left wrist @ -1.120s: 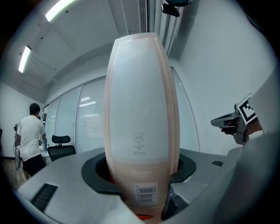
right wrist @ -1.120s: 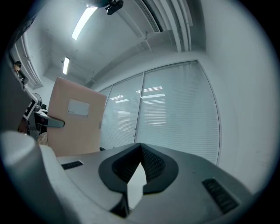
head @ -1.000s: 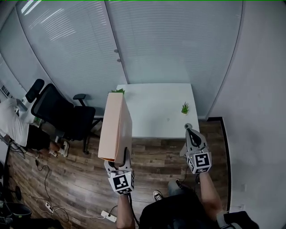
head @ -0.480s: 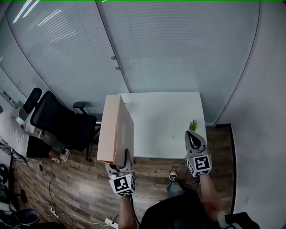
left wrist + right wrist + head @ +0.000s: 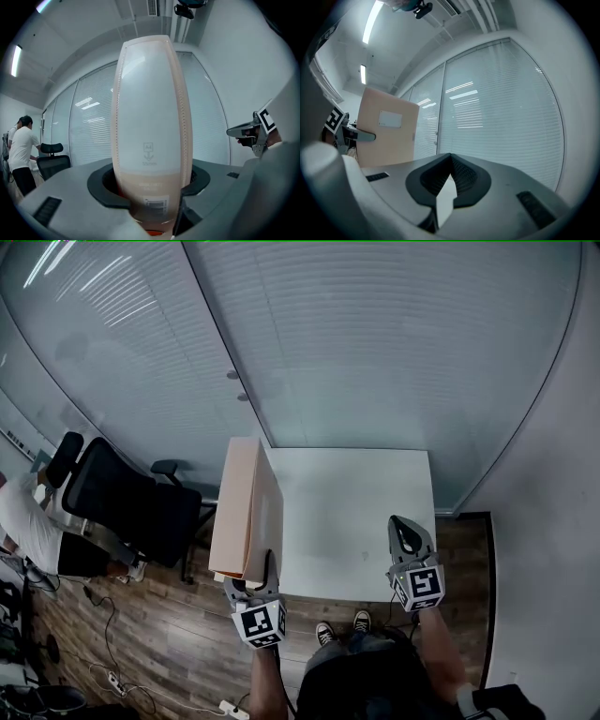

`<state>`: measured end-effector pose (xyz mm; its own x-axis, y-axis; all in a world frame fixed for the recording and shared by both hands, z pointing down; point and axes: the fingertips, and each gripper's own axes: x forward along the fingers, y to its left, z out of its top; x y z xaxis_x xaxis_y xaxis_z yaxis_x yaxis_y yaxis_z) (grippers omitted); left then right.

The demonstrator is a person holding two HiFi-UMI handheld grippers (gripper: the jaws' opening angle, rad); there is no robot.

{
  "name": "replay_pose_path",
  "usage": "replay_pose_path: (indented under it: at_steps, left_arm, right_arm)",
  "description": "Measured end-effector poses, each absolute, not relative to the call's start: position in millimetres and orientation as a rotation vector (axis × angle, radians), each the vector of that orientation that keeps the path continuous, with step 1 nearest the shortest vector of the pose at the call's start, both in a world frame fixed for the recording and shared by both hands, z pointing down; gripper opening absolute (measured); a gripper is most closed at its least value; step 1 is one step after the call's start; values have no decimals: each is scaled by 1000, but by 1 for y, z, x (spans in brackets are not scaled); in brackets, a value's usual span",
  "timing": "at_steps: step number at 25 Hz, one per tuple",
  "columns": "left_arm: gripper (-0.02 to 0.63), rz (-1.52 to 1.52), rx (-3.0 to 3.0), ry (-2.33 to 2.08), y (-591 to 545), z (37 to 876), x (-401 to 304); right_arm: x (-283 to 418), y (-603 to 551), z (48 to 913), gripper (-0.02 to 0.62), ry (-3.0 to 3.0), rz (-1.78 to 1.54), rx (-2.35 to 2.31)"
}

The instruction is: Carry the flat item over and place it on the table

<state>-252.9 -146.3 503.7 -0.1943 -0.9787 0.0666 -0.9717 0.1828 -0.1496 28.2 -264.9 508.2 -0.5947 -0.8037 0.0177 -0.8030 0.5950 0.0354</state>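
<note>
The flat item is a pale pink A4 file box (image 5: 246,512), held upright on its narrow end with its spine (image 5: 150,122) facing the left gripper view. My left gripper (image 5: 251,573) is shut on the box's lower end, over the near left corner of the white table (image 5: 375,521). In the left gripper view the jaws (image 5: 150,192) press on both sides of the box. My right gripper (image 5: 405,532) hovers over the table's near right edge, shut with nothing in it (image 5: 450,176). The right gripper view shows the box (image 5: 386,136) off to the left.
A black office chair (image 5: 122,507) stands left of the table, with a person in a white shirt (image 5: 28,521) beyond it. A glass wall with blinds (image 5: 375,352) backs the table. Cables and a power strip (image 5: 225,706) lie on the wooden floor.
The table has come nearer and now lies right under both grippers. The box stays upright in the left gripper. The small plant on the table has dropped out of sight.
</note>
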Motion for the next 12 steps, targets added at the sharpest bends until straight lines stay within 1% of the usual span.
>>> replay_pose_path:
  at_steps: [4,12]
  left_arm:
    - [268,-279,-1975,2356,-168,532,-260]
    - [268,-335,-2017,2285,-190,516,-272]
  right_arm:
    - [20,-284,536,3,-2776,-27,1420]
    - [12,-289,514,3,-2739,-32,1465]
